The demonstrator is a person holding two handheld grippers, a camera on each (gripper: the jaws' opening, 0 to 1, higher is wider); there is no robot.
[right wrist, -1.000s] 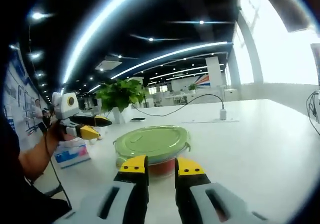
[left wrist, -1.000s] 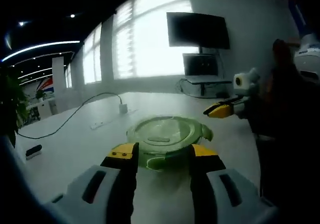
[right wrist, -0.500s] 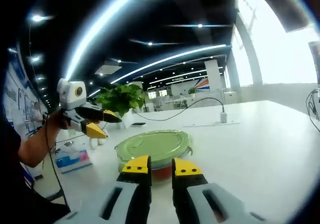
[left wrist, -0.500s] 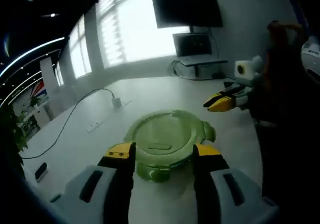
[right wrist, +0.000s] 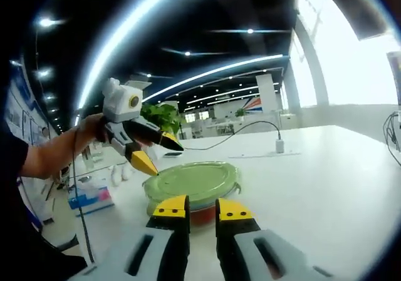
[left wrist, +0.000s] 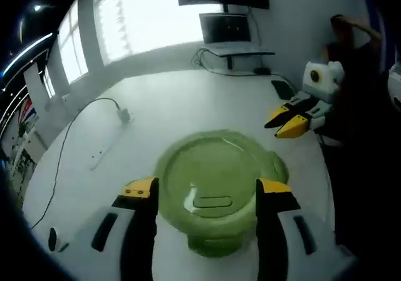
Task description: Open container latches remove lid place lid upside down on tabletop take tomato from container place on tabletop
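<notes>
Green-lidded container point(left wrist: 219, 196) sits on white surface point(left wrist: 156, 115), lid on, latches not yet opened; red contents show through wall in right gripper view, prob. the tomato point(right wrist: 203, 212). Left tongs point(left wrist: 207, 190) spread wide, hovering above lid w/ a jaw to either side of near latch. Right tongs point(right wrist: 200, 207) narrow, nothing held, low at container's side. Power strip point(left wrist: 106, 149) & cable lie well apart. Step in hand, by my read: approach to first latch. Next: drop left tongs to latch tab, flip outward; right steadies the container.
</notes>
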